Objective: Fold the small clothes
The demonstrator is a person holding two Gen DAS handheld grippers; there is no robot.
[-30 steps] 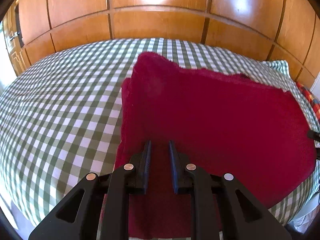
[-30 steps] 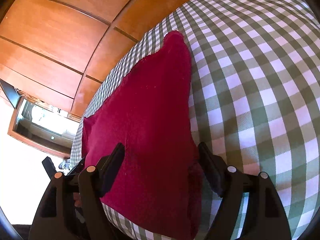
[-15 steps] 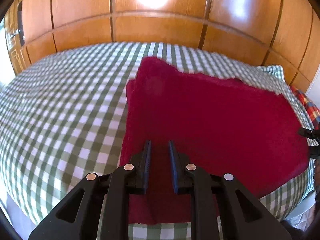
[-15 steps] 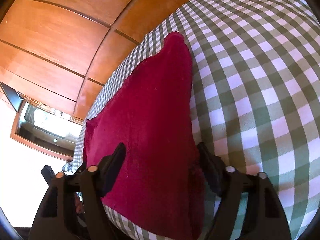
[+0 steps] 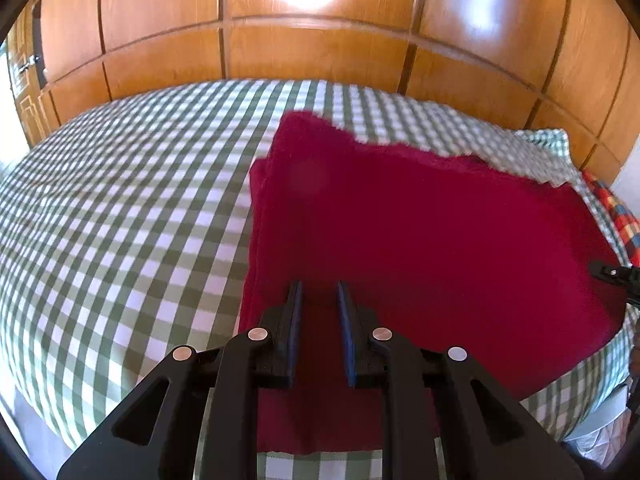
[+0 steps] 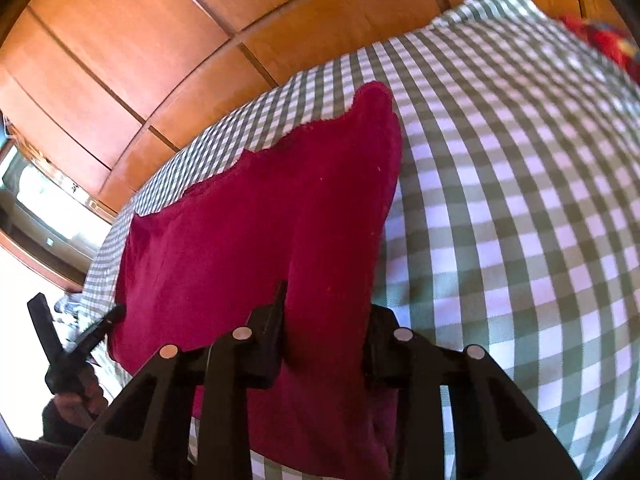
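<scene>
Red cloth is lying spread over the green-and-white checked bedcover, folded into a broad slab that is stretching ahead of both grippers toward the wooden wardrobe panels. The left gripper is pointing down over the cloth's near edge, its jaws standing narrowly apart with cloth showing below the gap; whether the pads are pinching a fold or only hovering above it cannot be told. To its left the bedcover is lying bare, and to its far right the tip of the other gripper is peeking in at the cloth's right edge. The right gripper is closing its jaws around the cloth's near right corner, a raised ridge of fabric bunching between the two fingers. Its right finger is partly hidden behind that ridge. Off to its lower left, a hand is holding the left gripper at the cloth's other end.
</scene>
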